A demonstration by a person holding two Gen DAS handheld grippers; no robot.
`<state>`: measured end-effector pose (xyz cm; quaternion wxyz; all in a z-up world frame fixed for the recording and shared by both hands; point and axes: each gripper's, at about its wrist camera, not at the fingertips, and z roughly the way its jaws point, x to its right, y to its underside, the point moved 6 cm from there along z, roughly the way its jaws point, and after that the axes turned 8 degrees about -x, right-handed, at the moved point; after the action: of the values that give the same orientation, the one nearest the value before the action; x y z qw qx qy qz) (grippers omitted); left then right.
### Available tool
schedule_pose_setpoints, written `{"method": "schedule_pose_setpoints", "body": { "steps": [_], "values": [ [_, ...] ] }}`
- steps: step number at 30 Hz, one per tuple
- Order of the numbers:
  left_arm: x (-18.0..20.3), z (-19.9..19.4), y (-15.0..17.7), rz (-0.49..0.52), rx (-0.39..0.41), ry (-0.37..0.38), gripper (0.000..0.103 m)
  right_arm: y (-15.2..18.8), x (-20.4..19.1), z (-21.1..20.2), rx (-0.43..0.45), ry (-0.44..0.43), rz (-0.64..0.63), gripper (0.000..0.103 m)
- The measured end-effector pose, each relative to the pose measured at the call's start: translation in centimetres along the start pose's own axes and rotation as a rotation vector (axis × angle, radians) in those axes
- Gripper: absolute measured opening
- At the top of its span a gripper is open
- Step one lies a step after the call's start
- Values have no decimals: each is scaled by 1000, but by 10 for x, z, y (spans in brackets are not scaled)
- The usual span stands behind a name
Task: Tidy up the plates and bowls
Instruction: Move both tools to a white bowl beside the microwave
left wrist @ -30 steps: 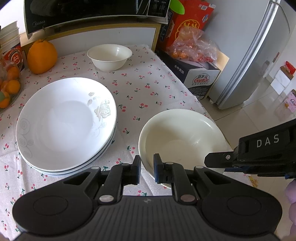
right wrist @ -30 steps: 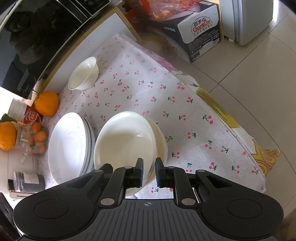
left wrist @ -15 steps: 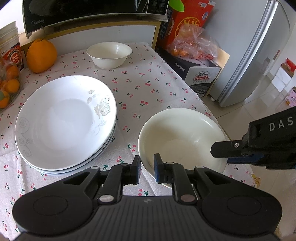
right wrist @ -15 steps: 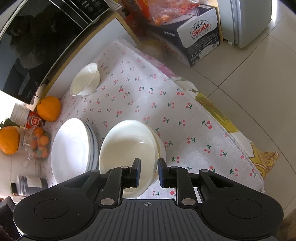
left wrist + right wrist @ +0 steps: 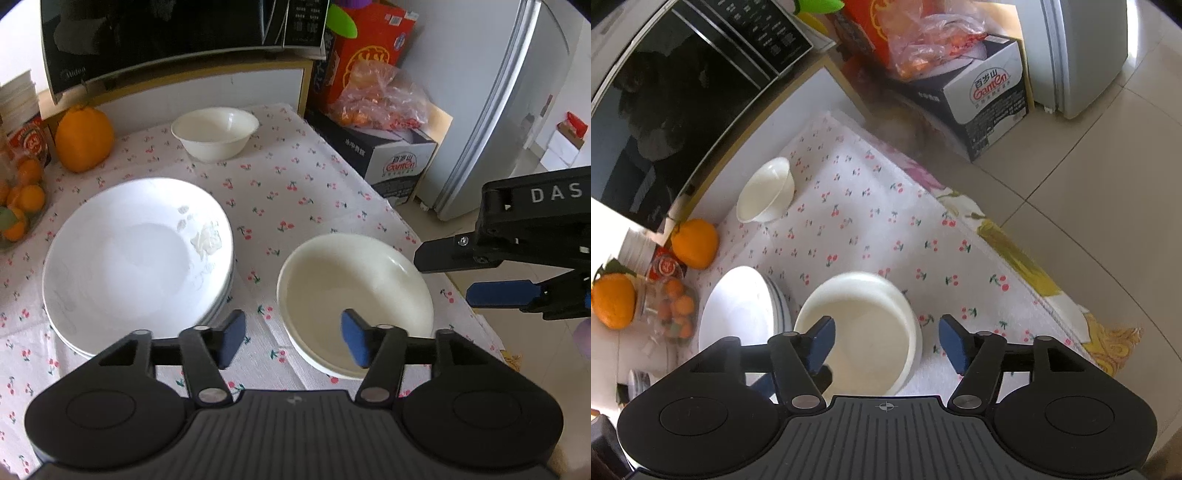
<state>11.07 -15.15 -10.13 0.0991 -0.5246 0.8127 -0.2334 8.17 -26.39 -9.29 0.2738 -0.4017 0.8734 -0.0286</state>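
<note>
Both the left gripper [image 5: 291, 338] and right gripper [image 5: 886, 341] have just been opened wide; the cream bowl [image 5: 354, 291] is released, its rim between the jaws. "Ganten" is read on the box [image 5: 400, 166].

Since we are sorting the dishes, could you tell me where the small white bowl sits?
In the left wrist view the small white bowl stands alone at the tablecloth's far edge, right of the large orange, below the microwave.

The left gripper [image 5: 293, 338] has just been opening, its blue pads apart astride the near rim of the cream bowl [image 5: 354, 295] (neither pressing it). The stack of white plates [image 5: 136, 254] sits just beside; the right gripper [image 5: 443, 273] hovers at the bowl's far edge, jaws parted.
</note>
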Motion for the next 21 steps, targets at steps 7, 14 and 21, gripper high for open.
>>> {"method": "schedule_pose_setpoints", "body": {
  "steps": [7,14,21],
  "values": [
    [-11,-7,-13,-32,38,-18,82,-16,-6,11,25,-29,-55,77],
    [-36,-7,-33,-61,42,-55,93,-40,-32,15,20,-72,-101,85],
    [-67,-7,-65,-141,55,-70,98,-70,-72,23,-6,-126,-170,89]
  ]
}}
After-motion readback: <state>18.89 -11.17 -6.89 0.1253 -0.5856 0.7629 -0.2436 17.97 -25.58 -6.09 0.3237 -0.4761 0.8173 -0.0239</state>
